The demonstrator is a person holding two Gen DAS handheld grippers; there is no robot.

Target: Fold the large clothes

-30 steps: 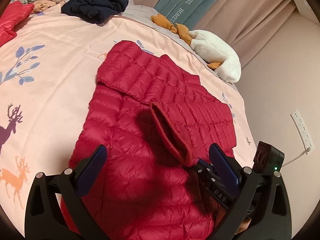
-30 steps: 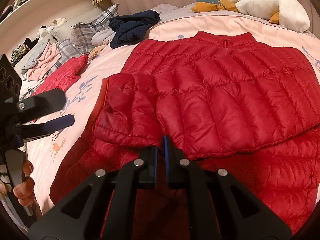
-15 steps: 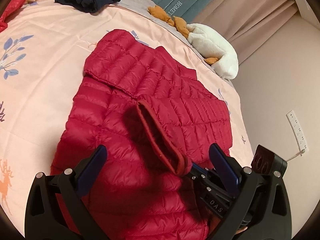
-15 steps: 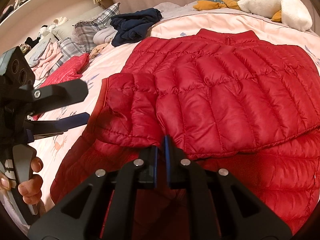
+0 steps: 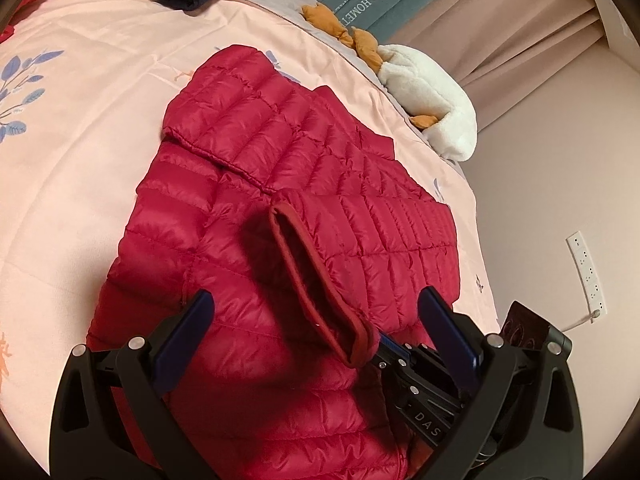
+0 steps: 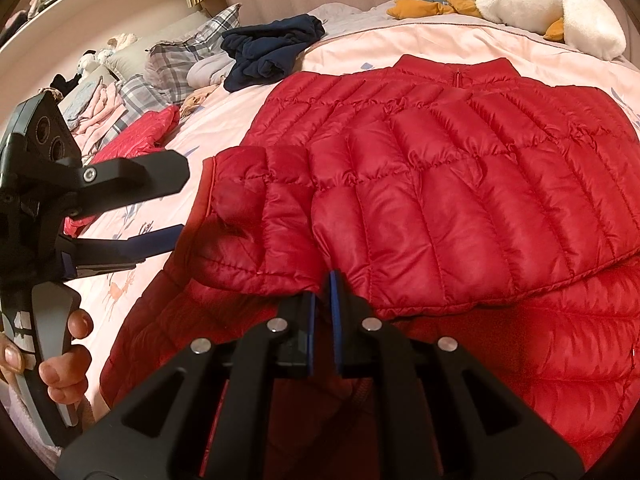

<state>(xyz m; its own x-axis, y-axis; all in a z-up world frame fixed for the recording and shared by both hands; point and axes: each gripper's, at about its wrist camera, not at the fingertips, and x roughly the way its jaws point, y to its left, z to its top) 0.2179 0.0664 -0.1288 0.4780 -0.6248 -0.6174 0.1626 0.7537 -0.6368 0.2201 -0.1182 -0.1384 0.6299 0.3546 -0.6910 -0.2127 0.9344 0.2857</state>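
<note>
A red quilted down jacket (image 5: 248, 264) lies spread on the pink bedspread (image 5: 80, 128); it also fills the right wrist view (image 6: 440, 208). One sleeve (image 5: 320, 280) is folded across its body, cuff lifted. My right gripper (image 6: 324, 284) is shut on the sleeve's lower edge; it shows in the left wrist view (image 5: 384, 348) at the cuff. My left gripper (image 5: 316, 320) is open and empty, hovering over the jacket with the cuff between its fingers; it appears at the left of the right wrist view (image 6: 176, 204).
A dark navy garment (image 6: 272, 50) lies at the far side of the bed. A white plush toy (image 5: 432, 96) lies by the curtain. Another red jacket (image 6: 132, 140), plaid pillows (image 6: 180, 60) and piled clothes sit left. A wall socket (image 5: 588, 272) is right.
My left gripper has moved forward and rightward over the jacket, closer to the lifted cuff. My right gripper has stayed shut on the sleeve, almost still.
</note>
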